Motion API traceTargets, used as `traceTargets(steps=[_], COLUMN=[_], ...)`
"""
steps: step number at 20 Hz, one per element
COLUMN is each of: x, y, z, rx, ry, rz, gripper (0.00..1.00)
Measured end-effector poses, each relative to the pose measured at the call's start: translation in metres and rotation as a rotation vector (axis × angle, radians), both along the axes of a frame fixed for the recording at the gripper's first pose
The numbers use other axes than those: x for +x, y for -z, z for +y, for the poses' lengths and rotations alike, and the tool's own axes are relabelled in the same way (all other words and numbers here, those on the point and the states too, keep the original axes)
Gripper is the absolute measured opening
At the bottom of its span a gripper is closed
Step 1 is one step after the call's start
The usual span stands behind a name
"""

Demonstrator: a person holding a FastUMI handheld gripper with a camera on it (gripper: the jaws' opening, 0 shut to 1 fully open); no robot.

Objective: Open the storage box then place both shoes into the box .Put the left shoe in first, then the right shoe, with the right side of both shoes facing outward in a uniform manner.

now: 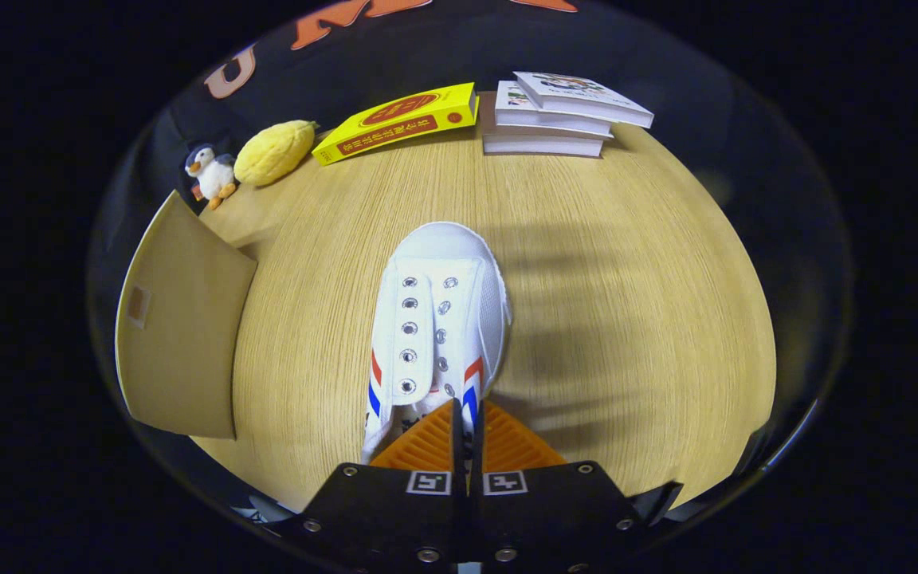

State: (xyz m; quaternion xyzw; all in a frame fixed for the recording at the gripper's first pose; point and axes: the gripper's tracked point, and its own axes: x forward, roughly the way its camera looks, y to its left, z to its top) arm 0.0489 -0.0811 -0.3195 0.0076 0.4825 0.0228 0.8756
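In the gripper view, the fingers (467,414) are pressed nearly together, pinching the rear collar of the white shoe (439,319), whose toe points ahead toward the far edge of the surface (626,319). The shoe's heel is hidden behind the fingers. A cardboard flap (180,327), probably the storage box, stands at the left edge, partly cut off. Books (555,112), a yellow box (399,119), a yellow plush (274,151) and a penguin toy (208,174) line the far edge; bare wood lies right of the shoe
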Motion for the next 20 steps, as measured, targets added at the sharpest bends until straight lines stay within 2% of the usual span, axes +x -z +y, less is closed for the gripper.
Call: traceTargets(steps=[2,8,10,12,16,20], x=[0.002,0.001,0.002,-0.005,-0.008,-0.016], y=[-0.009,-0.030,-0.030,-0.021,-0.022,-0.002], z=[0.010,0.047,0.056,0.053,0.078,0.069], rx=[0.074,0.224,0.224,0.153,0.267,0.077], ry=[-0.008,0.005,-0.010,-0.020,0.016,-0.052], rz=[-0.062,-0.091,-0.107,-0.088,-0.074,-0.052], gripper=[0.00,0.00,0.00,0.00,0.00,0.00])
